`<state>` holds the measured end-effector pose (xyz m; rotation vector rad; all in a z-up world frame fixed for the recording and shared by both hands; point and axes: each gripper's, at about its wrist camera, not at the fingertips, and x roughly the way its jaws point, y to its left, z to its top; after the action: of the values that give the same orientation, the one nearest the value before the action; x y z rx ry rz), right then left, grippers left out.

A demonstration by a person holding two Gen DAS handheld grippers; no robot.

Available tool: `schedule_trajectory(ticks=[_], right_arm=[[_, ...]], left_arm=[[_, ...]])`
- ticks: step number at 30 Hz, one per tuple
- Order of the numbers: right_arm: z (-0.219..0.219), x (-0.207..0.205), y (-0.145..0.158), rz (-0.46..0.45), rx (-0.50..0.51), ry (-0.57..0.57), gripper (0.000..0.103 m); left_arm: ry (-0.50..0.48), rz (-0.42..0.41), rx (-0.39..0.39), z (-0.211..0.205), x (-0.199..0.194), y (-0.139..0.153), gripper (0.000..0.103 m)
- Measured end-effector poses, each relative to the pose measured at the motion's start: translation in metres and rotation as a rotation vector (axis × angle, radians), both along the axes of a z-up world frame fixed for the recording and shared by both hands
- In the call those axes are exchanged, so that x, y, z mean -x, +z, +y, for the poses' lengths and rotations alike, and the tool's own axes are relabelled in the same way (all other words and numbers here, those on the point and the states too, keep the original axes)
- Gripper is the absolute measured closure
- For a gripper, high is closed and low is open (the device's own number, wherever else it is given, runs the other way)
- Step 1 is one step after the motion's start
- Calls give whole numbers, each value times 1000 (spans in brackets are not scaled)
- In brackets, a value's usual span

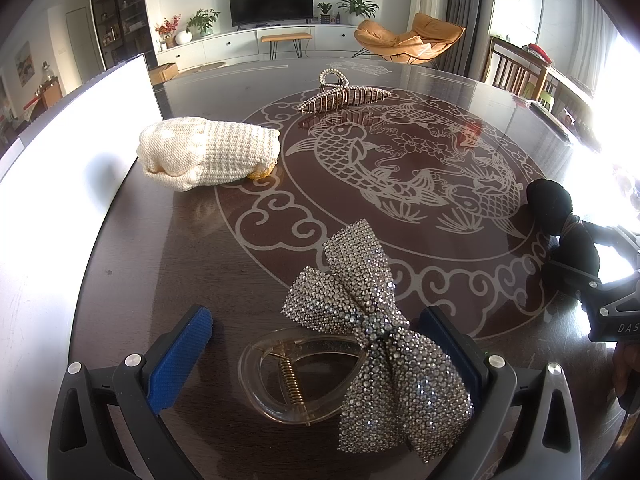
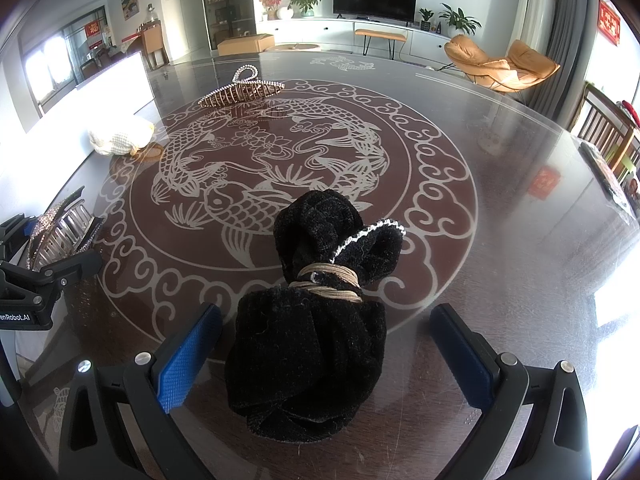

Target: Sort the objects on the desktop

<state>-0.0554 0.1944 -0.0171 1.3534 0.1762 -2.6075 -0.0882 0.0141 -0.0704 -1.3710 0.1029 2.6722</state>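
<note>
My left gripper stands open low over the dark table, its blue pads on either side of a clear hair claw topped with a rhinestone bow. The bow's lower wing overlaps the right pad. In the right wrist view my right gripper is open around a black fuzzy bundle tied with beige elastic, and neither pad touches it. A cream knitted piece lies at the left. A pearl-studded hair claw sits further back.
A white box wall runs along the left side of the round table with its carp pattern. Wooden chairs stand past the right rim. The black bundle also shows at the right of the left wrist view.
</note>
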Motion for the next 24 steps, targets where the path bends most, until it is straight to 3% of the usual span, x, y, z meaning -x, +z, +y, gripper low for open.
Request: schedule_trajectory(ticks=[24], right_arm=[[-1,0,-2,1,-4,-2,0]], left_arm=[[0,0,0,0,0,0,0]])
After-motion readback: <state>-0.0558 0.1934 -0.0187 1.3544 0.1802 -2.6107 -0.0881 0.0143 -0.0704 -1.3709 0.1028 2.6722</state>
